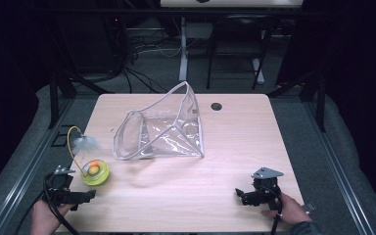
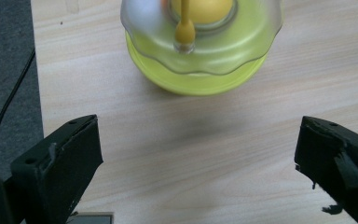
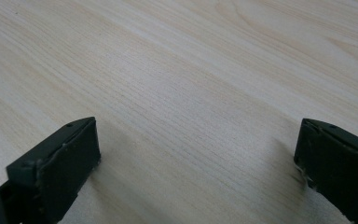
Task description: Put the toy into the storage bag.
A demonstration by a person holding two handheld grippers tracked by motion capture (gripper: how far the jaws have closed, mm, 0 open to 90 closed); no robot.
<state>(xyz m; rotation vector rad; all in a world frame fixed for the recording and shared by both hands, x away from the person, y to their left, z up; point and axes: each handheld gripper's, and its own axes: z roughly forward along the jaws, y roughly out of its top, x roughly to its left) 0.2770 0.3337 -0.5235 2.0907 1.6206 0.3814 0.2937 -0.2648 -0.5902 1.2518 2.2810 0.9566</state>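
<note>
Right gripper (image 3: 196, 154): jaws spread wide, one at the lower left, one at the lower right, nothing between them. Beneath is bare light-wood worktop (image 3: 191, 70), grain running diagonally. Faint shadow beside each jaw.

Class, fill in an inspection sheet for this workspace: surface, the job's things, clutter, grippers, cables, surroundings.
Surface: pale wooden table, round hole near the far edge.
Job's things: yellow-green toy with wire and feather, just ahead of the left gripper; clear plastic bag, open, mid-table.
Clutter: nothing seen.
Grippers: left open, empty; right gripper open over bare wood.
Cables: one trails from each gripper; more on the floor beyond.
Surroundings: dark room, grey floor, another table's legs.
</note>
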